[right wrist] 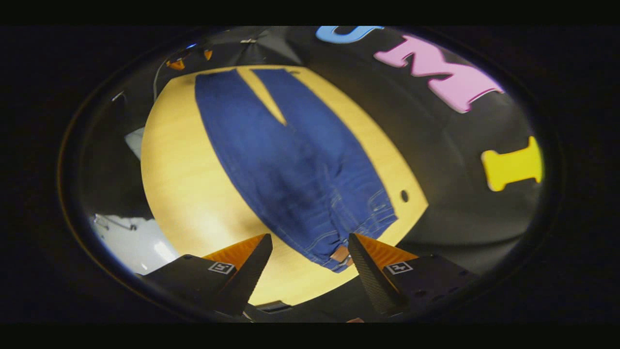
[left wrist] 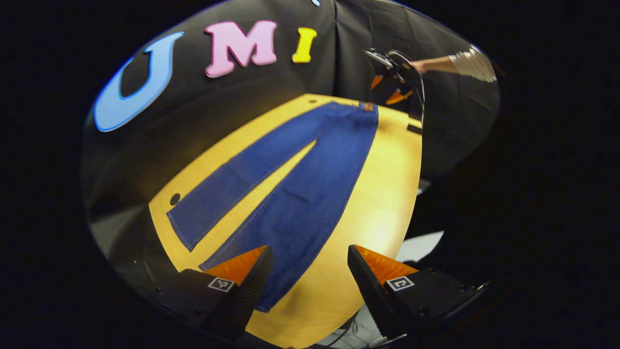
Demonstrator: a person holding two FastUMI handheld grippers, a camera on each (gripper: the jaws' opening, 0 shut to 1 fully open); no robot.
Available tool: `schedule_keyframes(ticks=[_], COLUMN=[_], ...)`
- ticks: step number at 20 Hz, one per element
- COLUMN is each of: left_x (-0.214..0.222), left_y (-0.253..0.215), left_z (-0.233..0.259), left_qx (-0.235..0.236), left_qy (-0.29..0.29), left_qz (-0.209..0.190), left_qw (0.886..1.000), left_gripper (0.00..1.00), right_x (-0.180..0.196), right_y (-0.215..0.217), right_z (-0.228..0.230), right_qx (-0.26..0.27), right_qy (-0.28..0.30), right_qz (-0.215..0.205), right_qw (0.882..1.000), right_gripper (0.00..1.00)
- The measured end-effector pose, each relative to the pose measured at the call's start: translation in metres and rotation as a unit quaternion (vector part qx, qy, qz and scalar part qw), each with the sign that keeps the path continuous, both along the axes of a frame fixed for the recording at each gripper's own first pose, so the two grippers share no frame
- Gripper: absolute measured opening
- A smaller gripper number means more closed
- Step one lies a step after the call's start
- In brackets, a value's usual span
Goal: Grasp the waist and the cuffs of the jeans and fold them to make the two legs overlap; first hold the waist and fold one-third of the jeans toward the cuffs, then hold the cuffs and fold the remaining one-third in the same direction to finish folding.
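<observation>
Blue jeans [left wrist: 310, 184] lie flat on the yellow wooden table [left wrist: 382, 194] with the two legs spread apart. In the left gripper view the cuffs [left wrist: 186, 232] are near me and the waist [left wrist: 356, 107] is far. My left gripper [left wrist: 310, 256] hovers open above the nearer leg's cuff, whose corner is hidden by one finger. In the right gripper view the jeans [right wrist: 290, 160] run away from the waist [right wrist: 339, 249]. My right gripper [right wrist: 310, 242] is open, just over the waist end with its brown patch. Each gripper is visible far off from the other: right [left wrist: 395, 87], left [right wrist: 191, 59].
A hand and light sleeve [left wrist: 472, 63] hold the far gripper. A small round hole [left wrist: 175, 198] sits near the table's edge by the booth wall, hole [right wrist: 404, 196]. Bare table [right wrist: 179, 184] flanks the jeans. Pale floor [left wrist: 419, 245] shows beyond the table's edge.
</observation>
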State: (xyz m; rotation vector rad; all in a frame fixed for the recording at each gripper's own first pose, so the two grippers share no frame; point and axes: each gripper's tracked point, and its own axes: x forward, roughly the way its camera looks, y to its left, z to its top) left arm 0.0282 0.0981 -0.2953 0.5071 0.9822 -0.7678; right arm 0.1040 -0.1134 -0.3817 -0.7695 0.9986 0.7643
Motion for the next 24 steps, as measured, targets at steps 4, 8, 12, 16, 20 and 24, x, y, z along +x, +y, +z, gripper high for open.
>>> schedule_keyframes(ticks=[4, 8, 12, 16, 20, 24], left_x=[0.01, -0.009, 0.004, 0.003, 0.005, 0.008], left_y=[0.045, 0.084, 0.079, 0.075, 0.081, 0.081], left_z=[-0.062, -0.098, -0.122, -0.139, -0.138, -0.142], left_qx=[0.085, 0.149, 0.146, 0.159, 0.161, 0.165], left_qy=[0.082, 0.166, 0.182, 0.186, 0.182, 0.183], left_qz=[-0.023, -0.045, -0.029, -0.04, -0.036, -0.013], left_qw=[0.993, 0.974, 0.972, 0.969, 0.969, 0.969], left_gripper=[0.97, 0.98, 0.96, 0.98, 1.0, 0.94], right_x=[0.0, -0.007, -0.018, -0.007, 0.005, 0.004], right_y=[-0.018, -0.038, -0.053, -0.046, -0.043, -0.042], right_z=[-0.055, -0.088, -0.113, -0.119, -0.124, -0.126], right_qx=[-0.026, -0.038, -0.063, -0.05, -0.044, -0.036], right_qy=[0.091, 0.147, 0.179, 0.182, 0.184, 0.212], right_qz=[0.047, 0.054, 0.068, 0.049, 0.034, -0.009], right_qw=[0.994, 0.987, 0.98, 0.981, 0.981, 0.977], right_gripper=[0.96, 0.96, 0.97, 0.96, 0.95, 0.88])
